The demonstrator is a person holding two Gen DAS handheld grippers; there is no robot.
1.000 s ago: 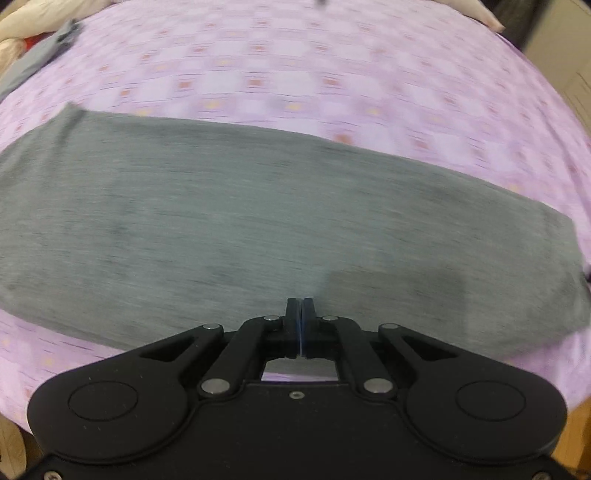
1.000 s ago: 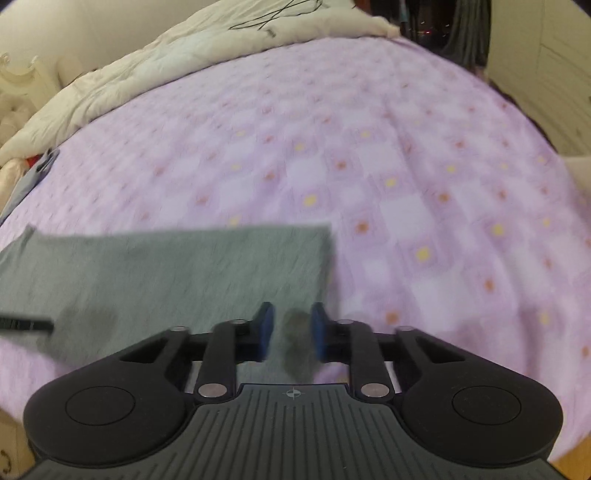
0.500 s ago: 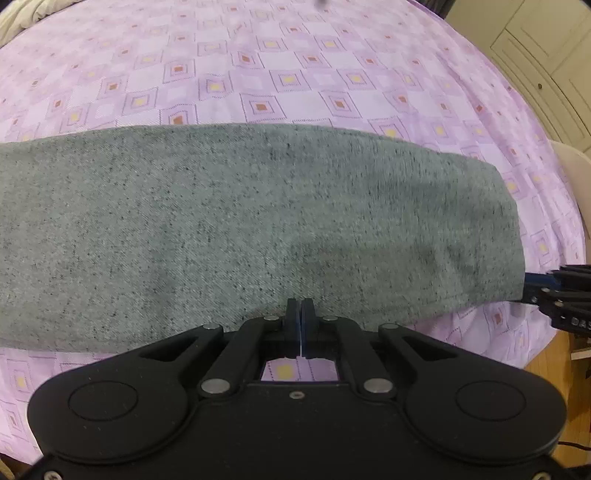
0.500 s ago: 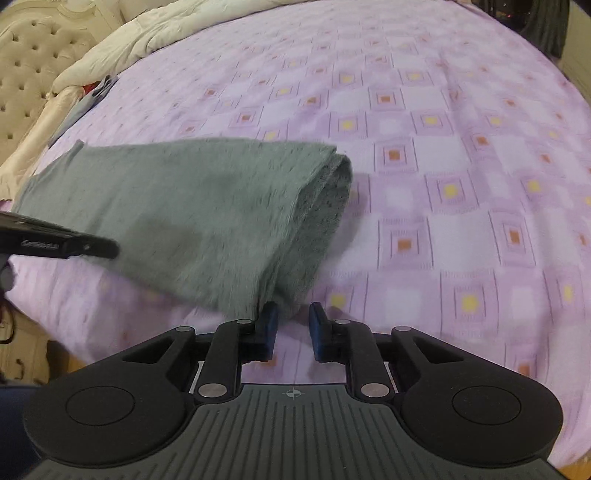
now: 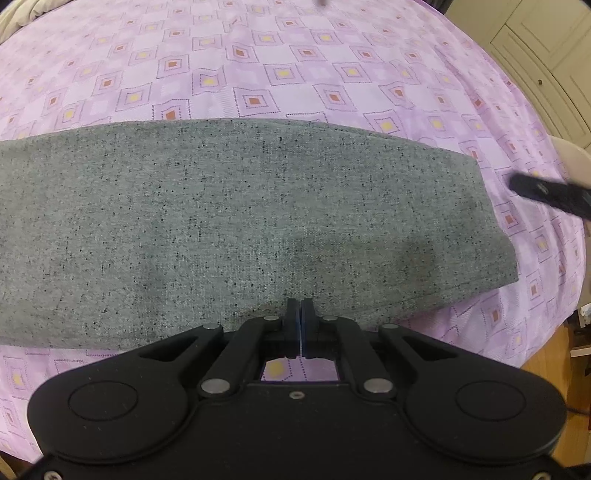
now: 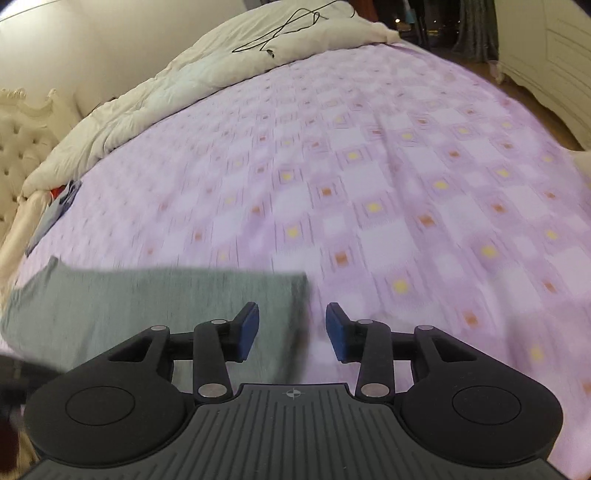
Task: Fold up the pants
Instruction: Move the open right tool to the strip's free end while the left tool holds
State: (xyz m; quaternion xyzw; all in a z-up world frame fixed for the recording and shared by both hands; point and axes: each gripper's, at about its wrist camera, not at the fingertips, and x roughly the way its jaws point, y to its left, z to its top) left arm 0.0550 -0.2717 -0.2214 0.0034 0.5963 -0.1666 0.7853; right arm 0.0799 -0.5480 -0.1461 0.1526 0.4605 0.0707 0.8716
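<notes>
**Grey pants lying in a long band on the bed; left tool closed, right tool open**

We find the pants (image 5: 236, 229), a speckled grey knit, lying flat as a long band across the purple patterned bedsheet (image 5: 295, 70). In the left wrist view the band runs from the left edge of the frame to a squared end at the right, short of the bed's edge.

The left gripper (image 5: 301, 314) sits at the near long edge of the pants. Its two blue-lined tips are pressed together with no gap. We cannot tell whether any cloth is caught between them; the tips sit over the fabric edge, and bare sheet shows through the opening behind them.

The right gripper (image 6: 291, 326) is spread wide, its blue pads (image 6: 247, 332) well apart and holding nothing. The right wrist view is blurred. In it the end of the pants (image 6: 155, 306) lies below and left of the tips, with the end edge falling between the pads.

A cream duvet (image 6: 207, 77) is bunched along the far side of the bed, with a black cable (image 6: 284, 26) lying on it.
</notes>
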